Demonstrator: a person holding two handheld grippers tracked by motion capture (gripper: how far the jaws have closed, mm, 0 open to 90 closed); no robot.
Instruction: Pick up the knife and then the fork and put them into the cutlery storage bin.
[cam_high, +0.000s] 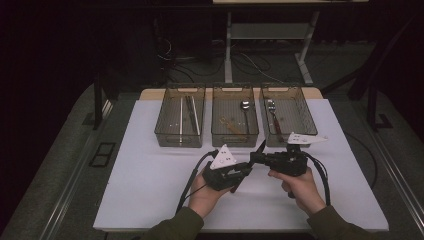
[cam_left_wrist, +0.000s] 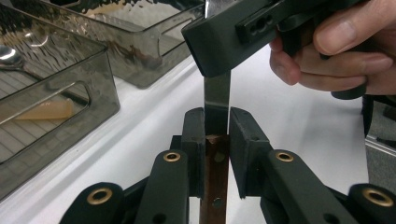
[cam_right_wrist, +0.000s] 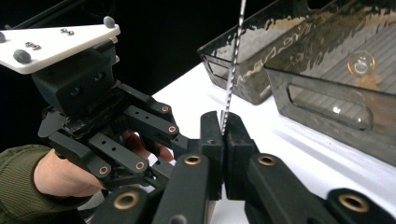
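**Both grippers pinching one knife**

Left gripper (cam_left_wrist: 217, 140): jaws pressed onto the brown handle end of a knife (cam_left_wrist: 217, 100), blade running up out of the jaws. Right gripper (cam_right_wrist: 223, 135): jaws pinched on the blade; in its own view the serrated edge (cam_right_wrist: 232, 70) rises thin from between the pads. No earlier frame to compare. No readable brand, label or writing on anything.

High view: left gripper (cam_high: 239, 176) and right gripper (cam_high: 256, 156) meet nose to nose above the table's middle, knife bridged between them, clear of the surface. Both hands grip from below; green sleeves (cam_high: 175, 227) enter at the bottom edge.

Surface: white tabletop (cam_high: 150, 170). Three smoked clear bins (cam_high: 181, 137) in a row at the far edge; middle one holds a spoon (cam_high: 245, 107), right one a fork (cam_high: 271, 107). Room is dark, with cables on the floor behind.
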